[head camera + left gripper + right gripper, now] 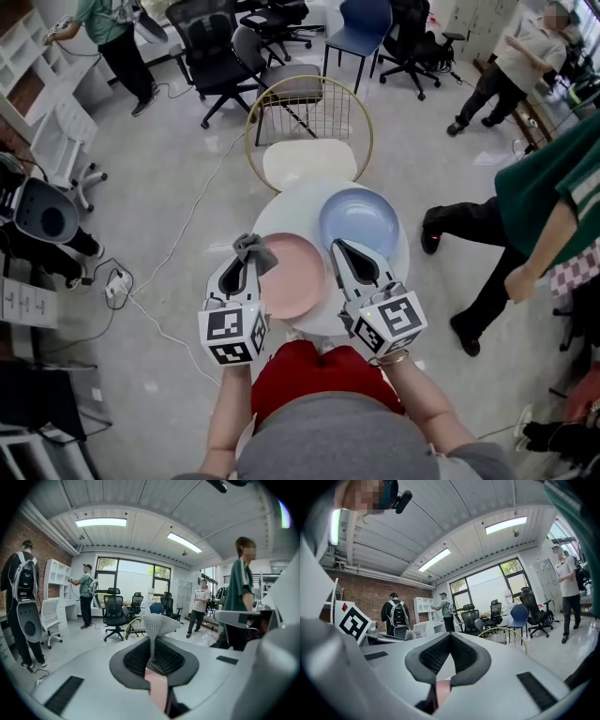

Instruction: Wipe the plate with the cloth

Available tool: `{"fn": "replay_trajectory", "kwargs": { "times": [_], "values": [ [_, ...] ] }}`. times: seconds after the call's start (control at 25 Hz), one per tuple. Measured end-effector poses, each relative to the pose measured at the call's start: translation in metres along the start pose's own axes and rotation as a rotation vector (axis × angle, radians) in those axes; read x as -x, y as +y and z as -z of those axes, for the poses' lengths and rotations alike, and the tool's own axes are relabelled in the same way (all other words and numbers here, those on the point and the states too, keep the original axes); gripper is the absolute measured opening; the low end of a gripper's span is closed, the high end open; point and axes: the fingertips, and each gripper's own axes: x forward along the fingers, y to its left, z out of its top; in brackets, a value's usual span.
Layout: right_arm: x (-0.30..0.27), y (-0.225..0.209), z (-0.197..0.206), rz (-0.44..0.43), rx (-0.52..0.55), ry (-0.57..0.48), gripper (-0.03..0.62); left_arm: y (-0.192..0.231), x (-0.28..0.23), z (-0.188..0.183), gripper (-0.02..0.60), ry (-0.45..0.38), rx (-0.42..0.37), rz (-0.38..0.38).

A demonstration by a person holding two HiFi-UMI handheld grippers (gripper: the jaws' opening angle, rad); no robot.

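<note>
A pink plate (295, 277) lies on the round white table (281, 208), with a blue plate (361, 220) beside it at the back right. My left gripper (250, 260) is shut on a grey cloth (253, 247) and hangs over the pink plate's left edge. In the left gripper view the cloth (159, 624) sticks up from the closed jaws, with the pink plate (157, 686) below. My right gripper (339, 247) is shut with nothing in it, above the pink plate's right edge. A sliver of the pink plate (442, 688) shows under its jaws.
A gold wire-back chair (309, 155) with a cream seat stands against the table's far side. A person in green (553, 187) stands close at the right. Office chairs (211, 47) and other people are farther back. A white cable (178, 244) runs over the floor at left.
</note>
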Motion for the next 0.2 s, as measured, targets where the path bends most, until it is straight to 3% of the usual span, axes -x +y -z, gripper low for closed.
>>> {"fn": "replay_trajectory", "kwargs": {
  "times": [0.2],
  "values": [
    [0.022, -0.009, -0.003, -0.015, 0.011, -0.015, 0.028, -0.02, 0.01, 0.001, 0.037, -0.011, -0.001, -0.01]
  ]
}}
